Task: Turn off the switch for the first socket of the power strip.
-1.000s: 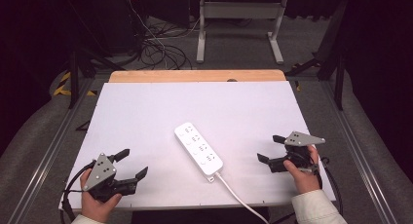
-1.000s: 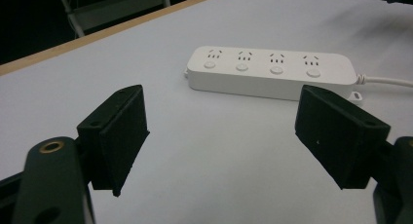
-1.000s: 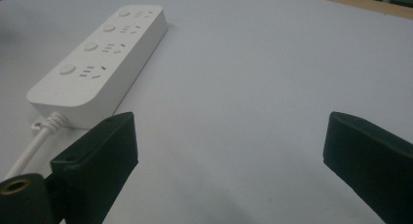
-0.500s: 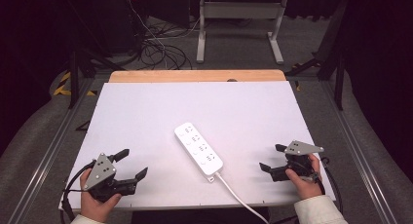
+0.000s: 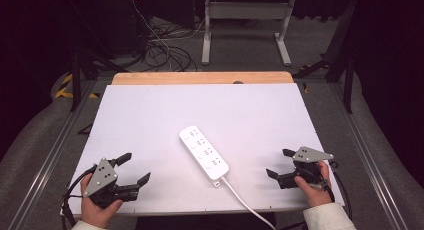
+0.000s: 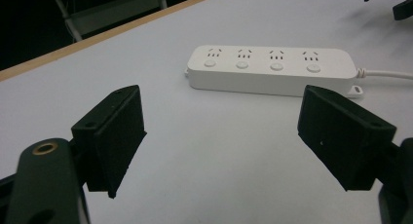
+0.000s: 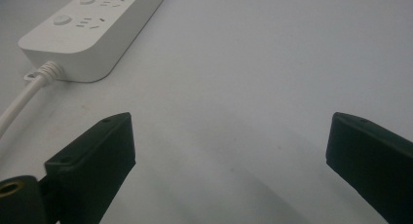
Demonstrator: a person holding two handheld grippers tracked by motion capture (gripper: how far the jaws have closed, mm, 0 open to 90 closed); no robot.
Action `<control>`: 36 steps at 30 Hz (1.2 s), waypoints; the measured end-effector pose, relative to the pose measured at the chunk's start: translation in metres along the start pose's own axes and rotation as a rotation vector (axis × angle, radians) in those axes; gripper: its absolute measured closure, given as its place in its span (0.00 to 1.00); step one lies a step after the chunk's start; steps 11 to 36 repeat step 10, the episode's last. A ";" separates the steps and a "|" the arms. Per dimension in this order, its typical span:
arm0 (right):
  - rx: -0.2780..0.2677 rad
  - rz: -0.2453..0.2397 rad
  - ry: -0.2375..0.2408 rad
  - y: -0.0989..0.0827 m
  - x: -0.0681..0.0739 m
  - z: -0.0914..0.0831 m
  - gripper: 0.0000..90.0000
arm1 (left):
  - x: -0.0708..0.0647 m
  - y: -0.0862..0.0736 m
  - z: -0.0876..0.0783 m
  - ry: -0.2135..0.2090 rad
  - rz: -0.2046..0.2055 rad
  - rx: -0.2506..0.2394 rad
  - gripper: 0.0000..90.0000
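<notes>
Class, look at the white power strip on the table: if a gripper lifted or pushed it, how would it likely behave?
The power strip looks like a rigid plastic block, so it probably stays stiff. It lies flat, so it would likely slide rather than roll. Its cable trails off the near table edge and may drag or swing it.

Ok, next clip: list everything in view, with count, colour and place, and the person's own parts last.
power strip: one, white, four sockets, lying diagonally mid-table
power cord: one, white, runs from the strip's near end off the front edge
table: one, white top, wooden far edge
floor cables: a tangle, dark, behind the table
metal stand: one, pale grey, on the floor behind the table
left gripper: one, black, near-left corner, open
right gripper: one, black, near-right edge, open
hands: two, one holding each gripper
</notes>
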State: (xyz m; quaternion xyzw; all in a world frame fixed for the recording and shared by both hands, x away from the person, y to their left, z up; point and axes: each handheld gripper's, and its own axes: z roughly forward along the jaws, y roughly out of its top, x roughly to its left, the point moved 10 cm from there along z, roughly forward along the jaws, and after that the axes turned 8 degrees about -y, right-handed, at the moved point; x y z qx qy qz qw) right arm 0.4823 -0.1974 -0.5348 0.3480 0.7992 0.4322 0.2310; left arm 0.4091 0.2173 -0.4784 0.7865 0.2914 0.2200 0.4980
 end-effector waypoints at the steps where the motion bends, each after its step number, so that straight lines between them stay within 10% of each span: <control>1: -0.002 -0.004 0.000 0.001 0.000 0.000 0.05 | 0.000 0.000 0.000 0.001 -0.002 0.002 0.20; 36: -0.023 -0.015 0.006 0.004 0.003 -0.002 0.05 | 0.003 -0.002 0.001 -0.005 -0.036 0.000 0.19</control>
